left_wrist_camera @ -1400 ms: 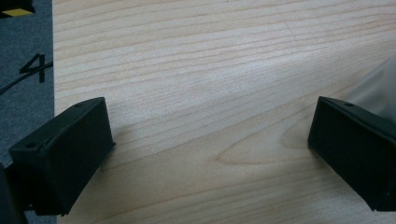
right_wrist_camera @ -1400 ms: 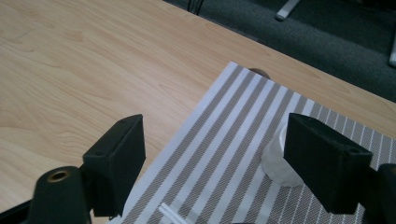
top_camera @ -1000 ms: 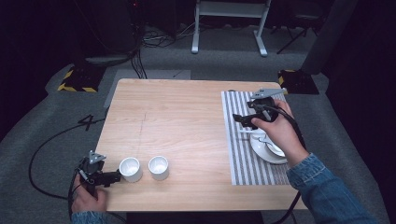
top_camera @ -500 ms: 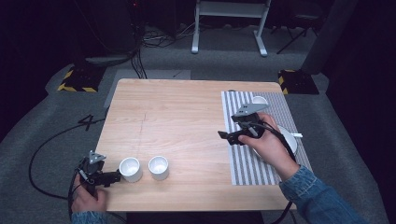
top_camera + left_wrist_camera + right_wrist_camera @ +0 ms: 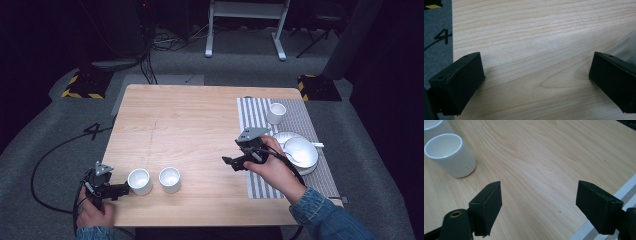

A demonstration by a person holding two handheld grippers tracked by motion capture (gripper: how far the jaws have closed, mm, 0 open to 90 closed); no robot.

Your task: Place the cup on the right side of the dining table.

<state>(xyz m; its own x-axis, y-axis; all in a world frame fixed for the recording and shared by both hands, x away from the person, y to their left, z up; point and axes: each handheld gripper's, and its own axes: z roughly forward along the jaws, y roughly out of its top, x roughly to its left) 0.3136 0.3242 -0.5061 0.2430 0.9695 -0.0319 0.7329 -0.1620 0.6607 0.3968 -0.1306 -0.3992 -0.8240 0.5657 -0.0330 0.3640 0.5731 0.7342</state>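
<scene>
Left gripper sits at the lower left of the high view, held in a hand at the table's near edge; its jaws stand wide apart with nothing between them, and in the left gripper view only bare wood lies between them. Its tips point at a white cup and lie just beside it; contact cannot be confirmed. A second white cup stands just right of the first, the two close but apart. Right gripper is right of centre in the high view, held over the wood at the left border of a grey-and-white striped mat; jaws wide apart, empty, with the two cups at the upper left of the right gripper view. On the mat, a third white cup stands at the upper right of the table, and a white bowl rests on a plate below it. Table is light wood, on grey carpet. A dark "4" marks the floor at left; yellow-black hazard blocks lie beyond the far corners; a white frame stand stands at the top.
</scene>
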